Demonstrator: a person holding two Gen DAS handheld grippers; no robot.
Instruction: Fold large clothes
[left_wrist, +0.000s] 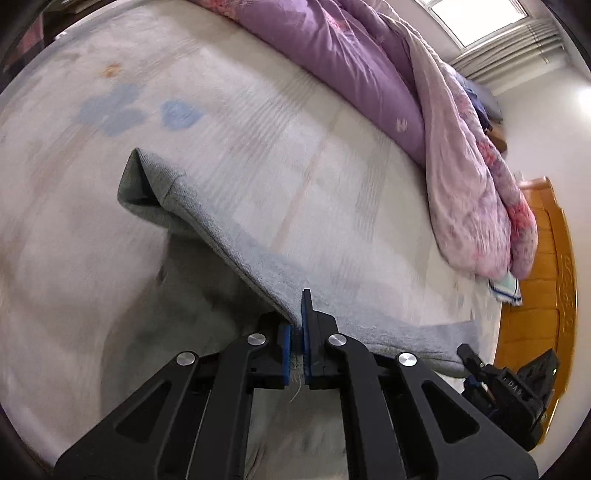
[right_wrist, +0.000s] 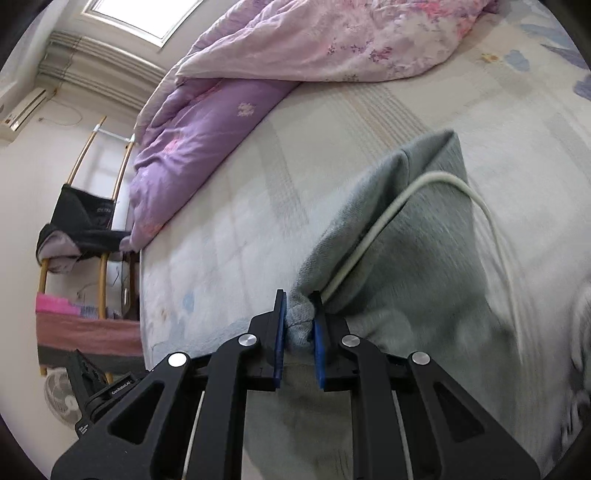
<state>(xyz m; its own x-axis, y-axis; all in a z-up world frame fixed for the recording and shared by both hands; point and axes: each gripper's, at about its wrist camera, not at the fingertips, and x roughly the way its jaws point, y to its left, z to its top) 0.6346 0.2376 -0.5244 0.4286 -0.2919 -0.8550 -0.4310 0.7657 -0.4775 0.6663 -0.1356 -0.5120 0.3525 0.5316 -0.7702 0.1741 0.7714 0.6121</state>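
A: The grey garment (left_wrist: 207, 221) hangs between the two grippers, a little above the bed (left_wrist: 74, 258). Its lower part seems to lie on the sheet, but the pictures are blurred there.

B: Yes. The left gripper (left_wrist: 296, 334) has its blue pads pressed together on a thin edge of the cloth. The right gripper (right_wrist: 299, 328) pinches a thicker bunch of it, and the white cord (right_wrist: 373, 232) runs out just beside that bunch.

A: So both corners are held. How should one do the fold well?

B: I think both hands should stay at the same height and keep the edge between them stretched, so that no crease forms. Then carry the edge over the part that lies on the bed and lay it down flat.

A: And the purple quilt (right_wrist: 192, 122)?

B: It lies well apart, at the far side. I would watch the cord, because it can get trapped inside the fold.
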